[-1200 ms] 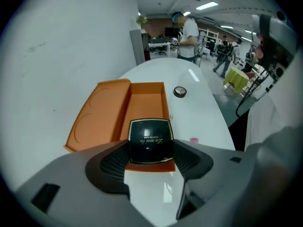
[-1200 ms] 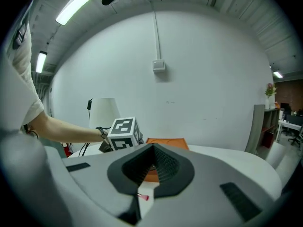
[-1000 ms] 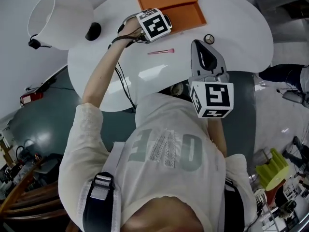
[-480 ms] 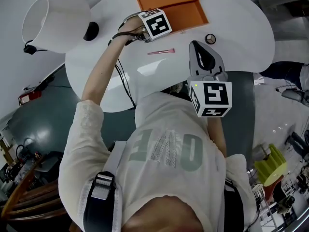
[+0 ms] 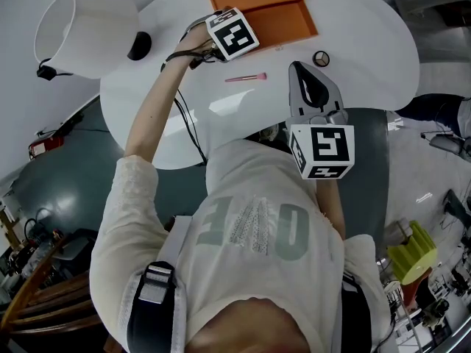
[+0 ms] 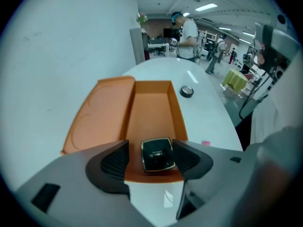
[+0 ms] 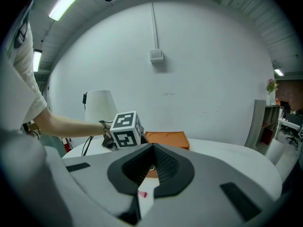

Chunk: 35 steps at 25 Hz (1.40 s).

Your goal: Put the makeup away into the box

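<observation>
An orange box (image 5: 277, 20) lies open at the table's far side, its lid (image 6: 97, 117) folded flat to the left. My left gripper (image 6: 157, 161) is shut on a small black compact (image 6: 157, 153), held just over the near edge of the box (image 6: 152, 109). In the head view only its marker cube (image 5: 232, 34) shows. A pink makeup stick (image 5: 246, 77) and a round compact (image 5: 319, 58) lie on the white table. My right gripper (image 5: 300, 68) hovers near the table's front edge, shut with nothing in it, and points toward the box (image 7: 166, 137).
A white lamp shade (image 5: 81, 31) stands at the left of the round white table (image 5: 368, 43), with a black cable (image 5: 188, 127) running off the front edge. The pink stick (image 6: 205, 143) lies right of the left gripper. People stand far behind the table (image 6: 187, 27).
The left gripper has shifted slightly farther over the box's near edge with the black compact. The right gripper has hardly moved.
</observation>
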### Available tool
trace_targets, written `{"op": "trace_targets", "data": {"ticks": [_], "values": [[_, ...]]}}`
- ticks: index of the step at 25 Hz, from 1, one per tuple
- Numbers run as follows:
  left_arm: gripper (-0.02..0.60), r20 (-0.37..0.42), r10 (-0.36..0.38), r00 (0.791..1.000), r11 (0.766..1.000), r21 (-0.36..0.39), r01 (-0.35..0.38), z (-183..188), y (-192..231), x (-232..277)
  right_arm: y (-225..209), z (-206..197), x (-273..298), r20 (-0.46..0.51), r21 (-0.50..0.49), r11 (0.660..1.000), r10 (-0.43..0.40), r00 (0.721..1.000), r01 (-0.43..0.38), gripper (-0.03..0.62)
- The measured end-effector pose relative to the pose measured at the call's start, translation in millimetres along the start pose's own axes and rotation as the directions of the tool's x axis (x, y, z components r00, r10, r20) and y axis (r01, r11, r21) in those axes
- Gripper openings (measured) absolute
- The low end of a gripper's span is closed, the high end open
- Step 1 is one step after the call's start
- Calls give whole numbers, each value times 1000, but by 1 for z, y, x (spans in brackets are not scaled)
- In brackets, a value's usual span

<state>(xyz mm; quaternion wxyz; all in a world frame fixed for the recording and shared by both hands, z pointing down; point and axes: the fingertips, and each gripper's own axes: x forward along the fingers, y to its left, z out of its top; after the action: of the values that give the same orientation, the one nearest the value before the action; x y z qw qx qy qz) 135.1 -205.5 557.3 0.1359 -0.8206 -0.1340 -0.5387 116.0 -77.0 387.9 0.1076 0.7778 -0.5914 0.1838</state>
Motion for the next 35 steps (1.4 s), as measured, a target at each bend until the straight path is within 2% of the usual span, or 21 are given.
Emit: {"op": "trace_targets", "data": {"ticks": [1,2,4,6,7,10,12,18,25,27,29,30,35], "values": [[294,47,38,998,999,-11,-38,8,2,-12,0,0,-1,2,1,1000,0,1000,0,3],[264,106,70,992,998,-15,-68,19,0,-27,0,0,-3,4,2,1000,2,1000,-2,3],[244,207,89,974,996,5,-92,34,-20,-58,0,0,-5,7,1,1000,10,1000,-10,3],[241,248,75,966,995,48,-89,39,-50,-79,0,0,-7,10,-2,1000,19,1000,-19,3],[241,244,60,968,994,75,-81,37,-66,-83,0,0,-7,12,-3,1000,23,1000,-23,3],[241,158,15,987,989,144,-38,15,-107,-69,1,1,-8,13,-6,999,34,999,-34,3],[241,93,6,996,988,156,-21,-4,-123,-51,3,1,-9,12,-9,999,42,999,-41,3],[240,5,-67,998,994,81,66,-39,-142,-8,10,-1,-6,2,-19,998,55,998,-55,4],[199,-61,-25,998,992,121,33,-47,-138,12,3,-3,-9,-2,-12,999,53,999,-53,3],[162,-77,1,997,991,132,9,-49,-135,18,1,-3,-10,-1,-11,999,51,999,-51,3],[65,-100,35,994,992,128,-22,-51,-130,26,0,-4,-10,-6,-12,998,55,998,-55,3],[52,-111,40,993,992,125,-26,-53,-128,29,1,-5,-9,-10,-15,998,59,998,-59,3],[51,-168,10,986,993,119,11,-54,-127,32,5,-8,-6,-21,-28,997,77,997,-77,3]]}}
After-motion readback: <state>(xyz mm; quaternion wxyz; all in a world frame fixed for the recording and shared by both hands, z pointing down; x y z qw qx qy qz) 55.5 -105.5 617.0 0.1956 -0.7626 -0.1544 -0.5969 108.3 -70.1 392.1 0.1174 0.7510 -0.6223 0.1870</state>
